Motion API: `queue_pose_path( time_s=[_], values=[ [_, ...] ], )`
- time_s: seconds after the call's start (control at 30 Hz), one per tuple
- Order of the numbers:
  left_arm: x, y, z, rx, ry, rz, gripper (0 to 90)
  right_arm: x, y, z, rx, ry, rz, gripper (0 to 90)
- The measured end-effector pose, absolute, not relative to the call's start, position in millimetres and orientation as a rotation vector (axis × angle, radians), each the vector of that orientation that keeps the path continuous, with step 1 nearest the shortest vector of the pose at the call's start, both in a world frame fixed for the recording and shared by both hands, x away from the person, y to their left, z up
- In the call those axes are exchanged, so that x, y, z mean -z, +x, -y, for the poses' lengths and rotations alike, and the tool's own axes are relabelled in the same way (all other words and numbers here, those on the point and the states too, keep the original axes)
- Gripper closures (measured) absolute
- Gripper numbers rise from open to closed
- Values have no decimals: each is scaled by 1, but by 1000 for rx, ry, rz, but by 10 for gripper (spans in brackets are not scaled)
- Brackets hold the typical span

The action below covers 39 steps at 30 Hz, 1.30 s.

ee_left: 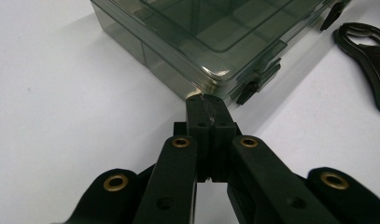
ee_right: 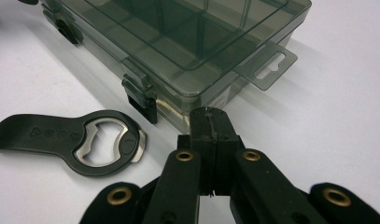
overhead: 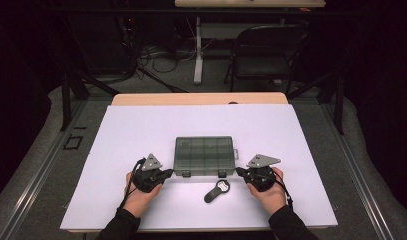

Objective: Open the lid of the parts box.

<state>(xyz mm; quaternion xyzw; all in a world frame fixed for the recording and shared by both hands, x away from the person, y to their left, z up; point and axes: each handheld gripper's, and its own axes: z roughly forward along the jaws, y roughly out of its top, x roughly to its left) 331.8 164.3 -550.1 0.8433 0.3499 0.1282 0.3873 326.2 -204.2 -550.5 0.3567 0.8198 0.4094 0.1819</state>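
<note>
Nearest to the person's edge of the white table (overhead: 116, 130), both forearms come in from the bottom, each hand wrapped around a gripper. The left gripper (overhead: 167, 173) sits at the near-left corner of the box, and its jaws are pressed flat together with nothing between them; in the left gripper view (ee_left: 207, 100) the tips are right up against that corner, looks like touching, hard to be sure. The right gripper (overhead: 239, 172) mirrors it at the near-right corner, jaws also closed tight on nothing, tips just beside the box wall in the right gripper view (ee_right: 210, 114).

Between the two hands, a bit nearer than the box, lies a black bottle opener (overhead: 217, 191) with a metal ring head (ee_right: 108, 142), flat on the table.

Just past that is the smoky clear plastic compartment box (overhead: 204, 155), lid shut, two black latches along its near side (ee_right: 143, 95), a hang tab on its right end. It sits about mid-table.

Far behind: a folding chair (overhead: 266, 55) and floor cables.
</note>
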Motion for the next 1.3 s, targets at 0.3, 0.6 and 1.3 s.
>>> queue_pose_path(
  time_s=[0.3,0.6,1.3],
  values=[
    [549,331,-163,-326,2132,-887,900,551,326,204,-1155,1010,-2318,900],
    [548,330,-163,-329,2124,-889,900,551,326,203,-1153,1012,-2323,900],
    [540,325,-161,-427,2068,-878,741,543,317,194,-1157,916,-2215,754]
  ],
)
